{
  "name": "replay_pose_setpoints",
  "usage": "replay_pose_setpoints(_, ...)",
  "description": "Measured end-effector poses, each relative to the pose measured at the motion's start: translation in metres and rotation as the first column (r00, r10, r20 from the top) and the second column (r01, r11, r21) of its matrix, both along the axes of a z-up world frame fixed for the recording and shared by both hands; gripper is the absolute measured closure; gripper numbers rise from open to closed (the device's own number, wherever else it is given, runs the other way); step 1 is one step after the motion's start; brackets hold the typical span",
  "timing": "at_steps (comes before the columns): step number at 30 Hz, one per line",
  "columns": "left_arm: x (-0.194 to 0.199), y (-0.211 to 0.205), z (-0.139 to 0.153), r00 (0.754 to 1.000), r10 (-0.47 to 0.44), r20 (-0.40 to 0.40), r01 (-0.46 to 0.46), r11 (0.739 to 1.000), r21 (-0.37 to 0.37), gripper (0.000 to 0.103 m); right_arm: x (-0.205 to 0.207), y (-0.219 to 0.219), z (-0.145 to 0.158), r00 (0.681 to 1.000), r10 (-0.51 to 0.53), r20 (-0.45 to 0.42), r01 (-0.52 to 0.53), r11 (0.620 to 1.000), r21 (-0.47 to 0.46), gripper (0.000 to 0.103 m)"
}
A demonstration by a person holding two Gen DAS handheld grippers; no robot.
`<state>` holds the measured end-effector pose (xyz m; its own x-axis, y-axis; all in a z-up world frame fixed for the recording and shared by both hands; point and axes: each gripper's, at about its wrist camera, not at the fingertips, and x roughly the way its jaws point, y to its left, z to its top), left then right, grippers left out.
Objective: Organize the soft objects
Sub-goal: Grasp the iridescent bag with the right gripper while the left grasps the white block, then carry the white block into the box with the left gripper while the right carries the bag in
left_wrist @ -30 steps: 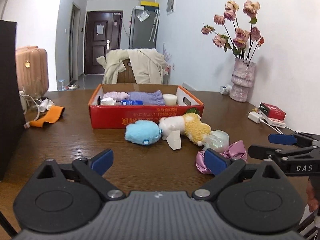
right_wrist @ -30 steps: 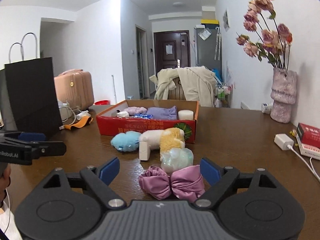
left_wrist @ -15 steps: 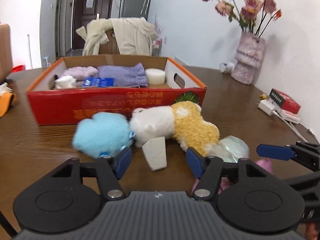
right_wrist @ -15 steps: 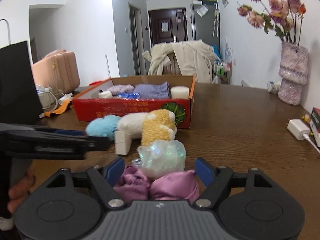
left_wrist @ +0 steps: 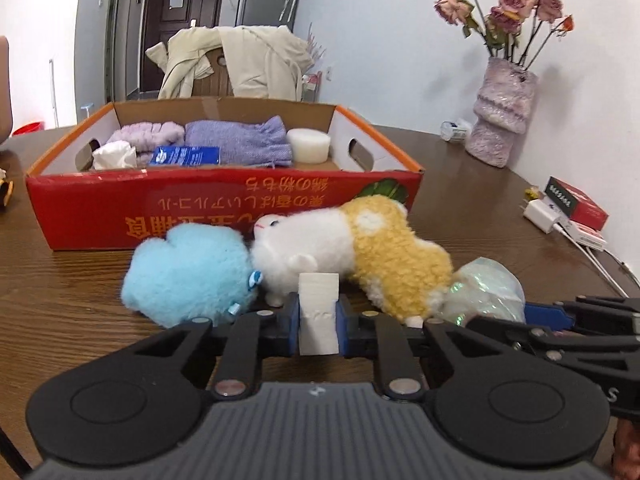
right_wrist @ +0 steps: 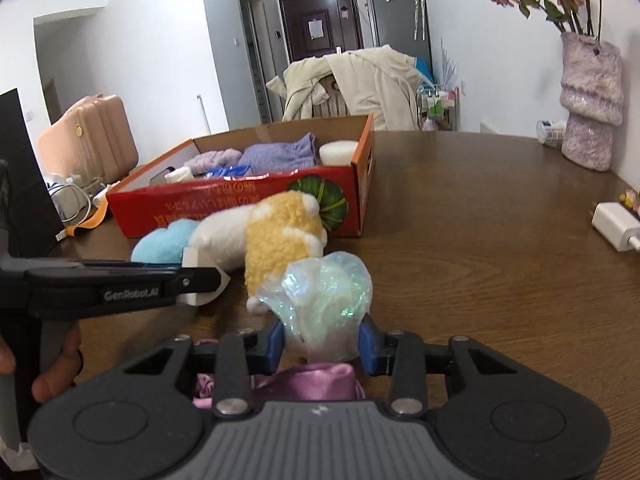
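Observation:
A white and yellow plush toy [left_wrist: 360,248] lies on the table in front of a red cardboard box [left_wrist: 224,204], with a blue plush [left_wrist: 188,276] at its left. My left gripper [left_wrist: 319,322] is closing, and its pads press on the toy's white tag [left_wrist: 319,292]. My right gripper [right_wrist: 321,346] is closing too, its pads against an iridescent plastic bag [right_wrist: 326,292] that stands between them. A pink satin scrunchie [right_wrist: 312,380] lies under the right gripper. The box holds purple cloths, a blue pack and a white sponge.
A vase of dried roses [left_wrist: 502,116] stands at the far right by the wall. A white charger and a red packet [left_wrist: 576,204] lie near the right edge. A black bag [right_wrist: 20,184] and cables sit left; a coat-draped chair [left_wrist: 236,64] stands behind the box.
Both grippers came forward and down to the toys. The left went from wide open to shut on the white tag. The right narrowed around the iridescent bag.

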<state>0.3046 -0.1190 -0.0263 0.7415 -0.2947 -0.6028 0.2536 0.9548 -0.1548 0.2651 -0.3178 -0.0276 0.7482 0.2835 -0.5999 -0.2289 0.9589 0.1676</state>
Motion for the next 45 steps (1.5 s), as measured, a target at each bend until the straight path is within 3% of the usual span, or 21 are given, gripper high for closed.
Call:
replay_pose_setpoints(8, -0.063, 0.022, 0.043, 0.996, 0.003, 0.088, 0.001, 0.999, -0.036, 0.085, -0.035, 0.002, 0.031, 0.995, -0.016, 0.103, 0.014, 1.000, 0.021, 0.072)
replay_pose_setpoints(18, -0.126, 0.052, 0.078, 0.983, 0.038, 0.180, -0.025, 0.997, -0.077, 0.085, -0.096, 0.032, 0.065, 0.979, 0.055, 0.198, -0.062, 0.998, 0.027, 0.072)
replay_pose_setpoints(26, -0.125, 0.062, 0.087, 0.981, 0.041, 0.192, -0.023, 0.995, -0.094, 0.084, -0.108, 0.046, 0.069, 0.976, 0.066, 0.207, -0.073, 0.997, 0.027, 0.072)
replay_pose_setpoints(33, -0.028, 0.062, 0.107, 0.989, -0.038, 0.140, 0.057, 0.989, -0.139, 0.084, -0.059, 0.037, 0.089, 0.970, 0.083, 0.228, -0.084, 0.996, -0.005, 0.072)
replay_pose_setpoints(38, 0.084, 0.049, 0.105, 0.996, -0.057, 0.065, 0.065, 0.991, -0.117, 0.084, 0.042, 0.032, 0.103, 0.973, 0.121, 0.196, -0.112, 0.992, -0.057, 0.072)
replay_pose_setpoints(42, 0.168, 0.029, 0.081, 0.996, -0.071, -0.050, 0.069, 0.997, -0.045, 0.084, 0.140, 0.042, 0.092, 0.982, 0.174, 0.074, -0.165, 0.980, -0.109, 0.072)
replay_pose_setpoints(45, 0.217, 0.019, 0.052, 0.986, -0.030, -0.162, 0.033, 0.999, 0.016, 0.083, 0.205, 0.056, 0.073, 0.986, 0.168, -0.018, -0.168, 0.969, -0.183, 0.072)
